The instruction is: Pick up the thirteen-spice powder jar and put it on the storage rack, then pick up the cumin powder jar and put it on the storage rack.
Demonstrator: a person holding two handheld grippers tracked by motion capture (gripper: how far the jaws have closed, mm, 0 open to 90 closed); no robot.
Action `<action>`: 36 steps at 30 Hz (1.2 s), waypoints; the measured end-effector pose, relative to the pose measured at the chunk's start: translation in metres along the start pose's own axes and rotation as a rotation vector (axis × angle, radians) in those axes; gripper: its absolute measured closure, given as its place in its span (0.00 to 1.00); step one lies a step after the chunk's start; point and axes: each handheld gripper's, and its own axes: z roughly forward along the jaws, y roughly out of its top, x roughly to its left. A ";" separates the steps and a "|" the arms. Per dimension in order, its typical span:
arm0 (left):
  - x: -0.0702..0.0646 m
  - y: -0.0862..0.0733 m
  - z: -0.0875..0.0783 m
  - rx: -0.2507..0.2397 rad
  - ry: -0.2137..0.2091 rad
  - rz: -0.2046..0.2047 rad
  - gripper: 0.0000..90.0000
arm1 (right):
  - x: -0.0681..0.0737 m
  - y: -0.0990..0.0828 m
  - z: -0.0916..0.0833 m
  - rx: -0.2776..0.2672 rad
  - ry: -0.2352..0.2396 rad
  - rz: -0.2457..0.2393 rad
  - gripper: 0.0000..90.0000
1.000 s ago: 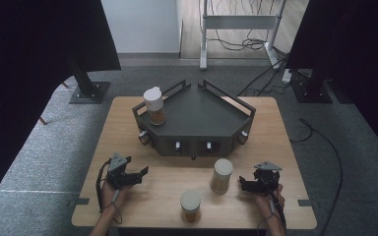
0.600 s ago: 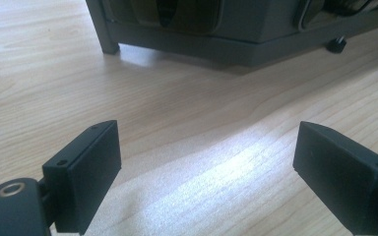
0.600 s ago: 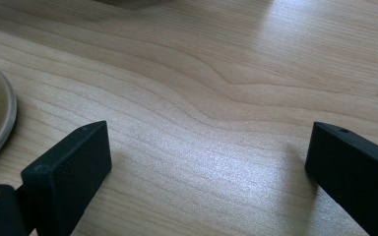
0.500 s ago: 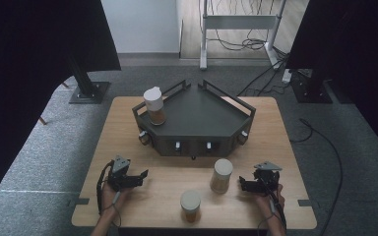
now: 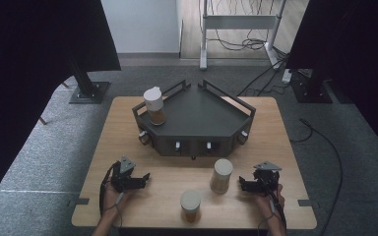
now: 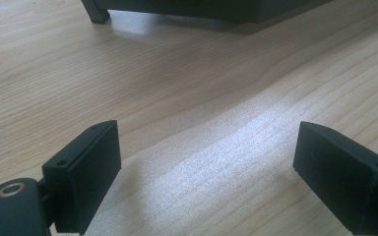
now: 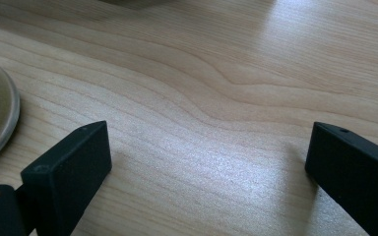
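I see a dark angular tray (image 5: 197, 110) at the far middle of my wooden table (image 5: 128, 118), with 1 white-lidded jar (image 5: 154, 105) in its left corner — beyond it, a metal stand (image 5: 240, 22), floor cables (image 5: 256, 45) and black curtains (image 5: 34, 54).

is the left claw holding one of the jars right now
No, the left claw has its jaws apart over bare table, nothing between them.

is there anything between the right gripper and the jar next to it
Nothing visible. In the high view the right gripper sits open on the table, and the nearest jar stands just beside it with bare wood between them. The other front jar is off to the side, out of that path.
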 end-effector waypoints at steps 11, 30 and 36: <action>-0.001 0.007 0.004 0.041 0.005 0.000 0.11 | -0.003 -0.007 -0.012 -0.068 0.023 0.010 0.10; 0.009 0.011 0.007 0.068 -0.023 -0.060 0.08 | 0.008 -0.007 -0.049 -0.144 0.016 -0.013 0.10; 0.009 0.011 0.007 0.069 -0.023 -0.061 0.08 | 0.010 -0.008 -0.060 -0.163 0.023 -0.023 0.10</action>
